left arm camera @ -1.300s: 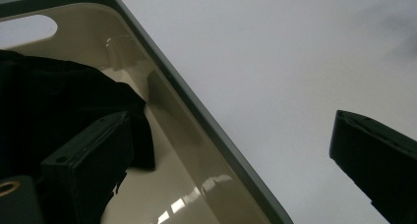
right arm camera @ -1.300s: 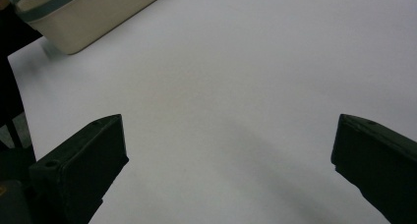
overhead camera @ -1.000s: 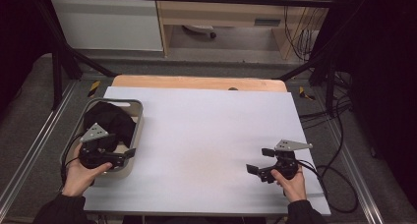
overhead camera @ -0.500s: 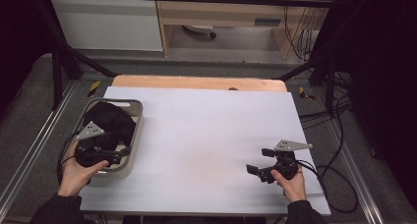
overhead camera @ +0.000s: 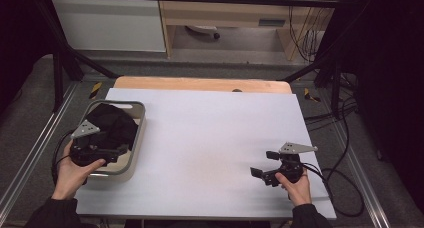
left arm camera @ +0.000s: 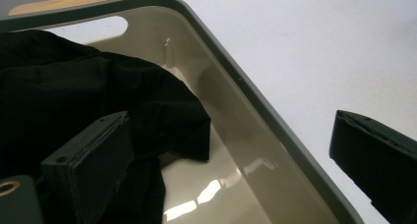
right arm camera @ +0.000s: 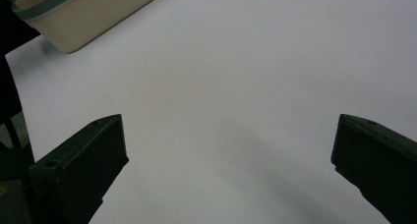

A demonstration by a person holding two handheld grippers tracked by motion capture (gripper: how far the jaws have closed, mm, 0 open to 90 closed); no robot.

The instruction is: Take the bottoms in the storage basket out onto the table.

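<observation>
Over the bin [overhead camera: 134,160], the left gripper [overhead camera: 120,152] straddles black cloth [left arm camera: 74,96], seemingly unlabelled.

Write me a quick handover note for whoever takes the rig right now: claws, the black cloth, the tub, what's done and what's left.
Left claw: open, over the tub's near right rim, one jaw above the black cloth, the other outside over the table. Nothing gripped.
Right claw: open, holding nothing, low over bare table at the near right.
Black cloth: bunched inside the beige tub, which sits at the table's left edge.
Done: nothing lifted out yet; the cloth is fully in the tub.
Left: probably bring the left claw down onto a fold of the cloth, close, and draw it out onto the table; the right claw is free to help.
</observation>
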